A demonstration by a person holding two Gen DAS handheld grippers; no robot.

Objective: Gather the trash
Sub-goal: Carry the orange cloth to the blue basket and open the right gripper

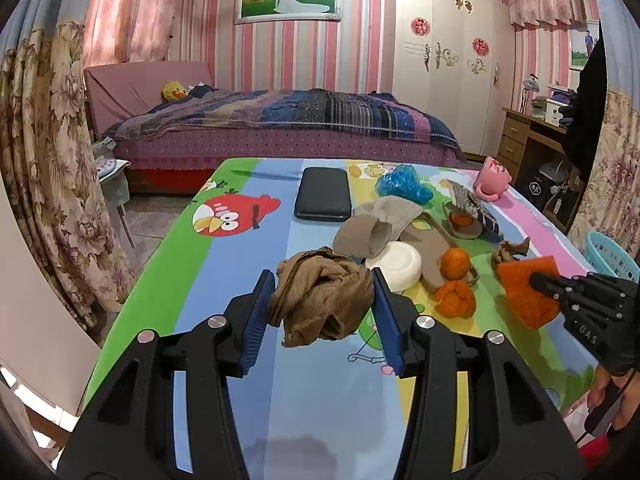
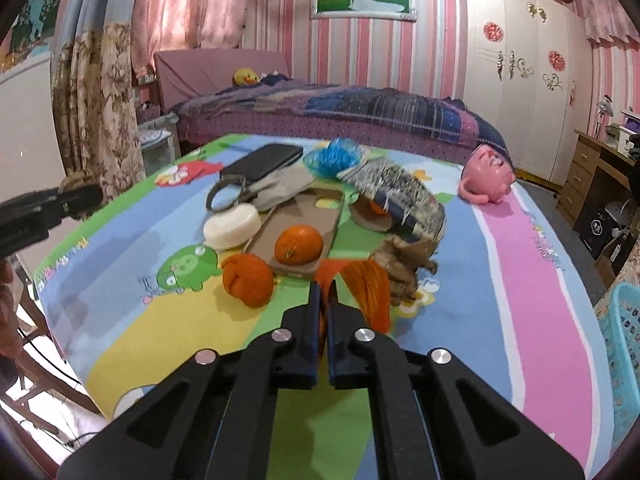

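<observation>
Holding 2 grippers over the cartoon-print tablecloth (image 1: 240, 280), we are working above a cluttered table. Far ahead of both grippers the bed (image 1: 280, 120) is filling the back of the room, and off to the right of our right gripper a turquoise basket (image 2: 624, 344) is showing at the table's edge.

Our left gripper (image 1: 322, 300) is gripping a crumpled brown stocking (image 1: 320, 300) between its blue pads (image 1: 256, 316), the jaws fairly wide around the bunched cloth, which is hanging clear of the tablecloth. Our right gripper (image 2: 324, 300) is pinching an orange piece of cloth-like trash (image 2: 368, 288) with its jaws nearly together; we are seeing the same piece at the right in the left wrist view.

Ahead of the left gripper a black case (image 1: 323, 200) is lying flat. Just beyond the stocking we are seeing a beige cloth (image 1: 380, 220) and a white round soap-like block (image 1: 400, 264), the 2 touching. A brown phone case (image 2: 304, 232) is lying ahead of the right gripper with 1 whole tangerine (image 2: 299, 244) sitting on it. Just left of the right gripper's tips a peeled orange skin (image 2: 247, 278) is resting on the tablecloth. Farther ahead a blue crumpled plastic cover (image 2: 334, 156) is lying near a tipped pink mug (image 2: 488, 178).
</observation>
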